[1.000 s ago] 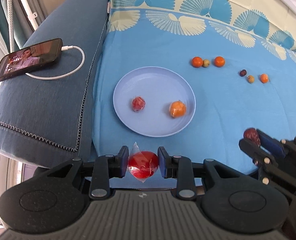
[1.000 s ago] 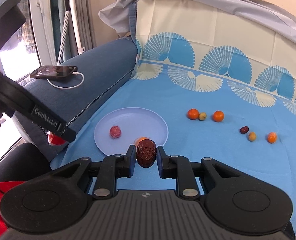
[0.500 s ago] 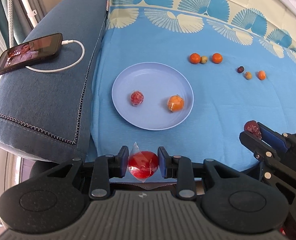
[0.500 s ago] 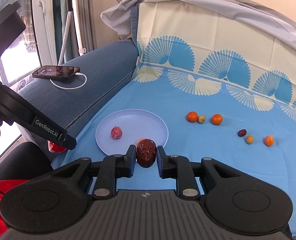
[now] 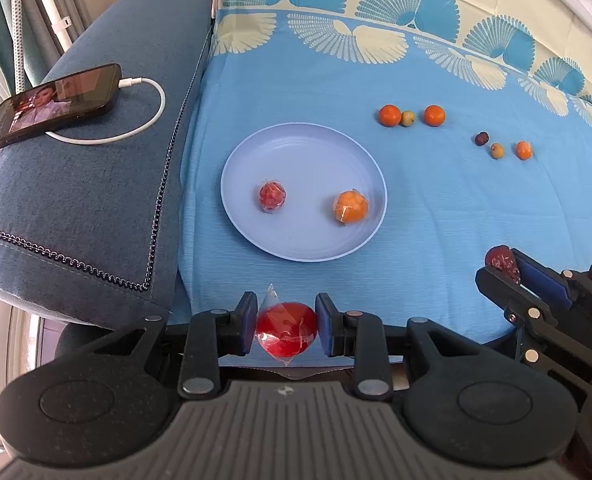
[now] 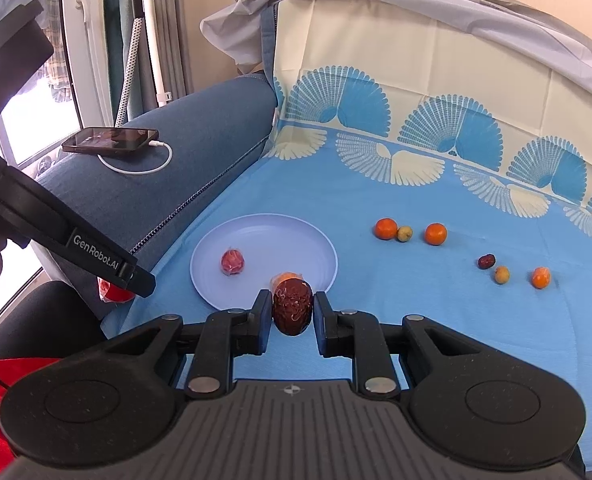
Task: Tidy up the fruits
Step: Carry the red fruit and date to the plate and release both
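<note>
A: Left gripper [image 5: 285, 330] clamped on a red wrapped fruit [image 5: 286, 332], jaws pressing both sides, twisted wrapper tail sticking up between them. Held just short of the near rim of the lilac plate [image 5: 296, 248], probably so the drop needs only a short push forward.

B: And the right gripper [image 6: 293, 312]?

A: Closed tight on a dark wrinkled date [image 6: 292, 307], pinched across its narrow middle, long axis upright. Sensible grip for something that small and hard: less chance of rolling out. Plate just ahead of those jaws too, slightly left.

B: Already on the plate?

A: Two wrapped pieces: a reddish one [image 5: 272, 196] ahead and a bit left of the left jaws, an orange one [image 5: 351, 207] ahead and right. Apart from each other, room left between and in front.

B: Still loose on the blue cloth [image 5: 436, 208]?

A: Far ahead and right of both jaws: two small oranges [image 5: 390, 115] with a yellowish fruit touching one, then farther right a dark date, another yellowish one and an orange, near each other. Looks like collecting onto the plate, roughly a third done.

B: Anything to avoid?

A: Phone [image 5: 51, 106] on its cable, up on the sofa arm, well left of the jaws. No reason to go near.
</note>
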